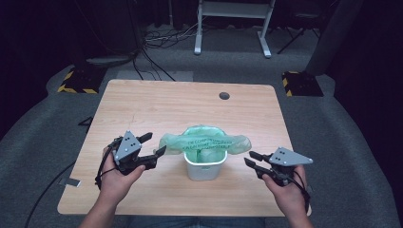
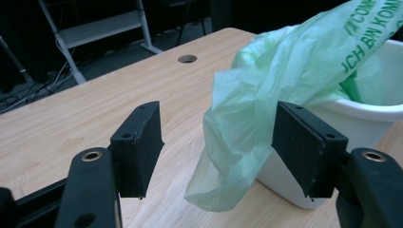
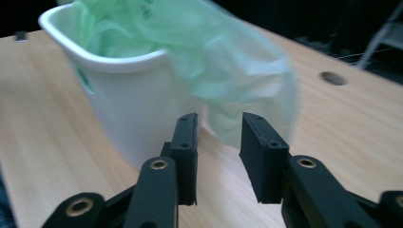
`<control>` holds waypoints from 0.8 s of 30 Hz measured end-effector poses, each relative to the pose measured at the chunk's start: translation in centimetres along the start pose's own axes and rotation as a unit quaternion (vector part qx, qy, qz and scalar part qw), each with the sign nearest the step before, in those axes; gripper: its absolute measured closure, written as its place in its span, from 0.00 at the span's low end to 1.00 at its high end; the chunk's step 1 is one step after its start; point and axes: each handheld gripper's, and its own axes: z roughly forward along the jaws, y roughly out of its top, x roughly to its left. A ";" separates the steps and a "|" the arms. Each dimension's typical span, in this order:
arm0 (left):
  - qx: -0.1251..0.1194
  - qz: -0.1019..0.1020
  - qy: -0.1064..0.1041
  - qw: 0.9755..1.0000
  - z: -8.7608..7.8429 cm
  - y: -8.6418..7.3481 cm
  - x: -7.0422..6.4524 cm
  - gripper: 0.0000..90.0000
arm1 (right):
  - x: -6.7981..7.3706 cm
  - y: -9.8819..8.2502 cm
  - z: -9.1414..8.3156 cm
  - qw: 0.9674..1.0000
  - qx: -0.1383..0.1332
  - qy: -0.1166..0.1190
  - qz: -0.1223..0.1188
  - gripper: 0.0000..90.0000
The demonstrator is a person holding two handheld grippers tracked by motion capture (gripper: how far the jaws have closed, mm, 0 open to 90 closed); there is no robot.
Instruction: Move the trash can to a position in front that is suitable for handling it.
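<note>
The left gripper (image 1: 153,145) sits just left of the bin (image 1: 205,166) with its jaws well apart; a hanging fold of the green bag (image 2: 247,128) lies between them, not pinched. The white bin stands mid-table toward the near edge, the bag tucked inside and draped over both sides. The right gripper (image 1: 252,158) waits just right of the bin, jaws apart by a narrow gap with nothing in it. The likely risk: the film is thin and slack, so a close may catch only a scrap and slip. An uneven pull could also tip the light bin.
</note>
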 end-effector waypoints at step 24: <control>0.023 -0.018 -0.082 0.996 3.6 1.7 -1.0 0.69 | -3.1 4.9 5.6 0.998 -0.058 -0.003 0.038 0.62</control>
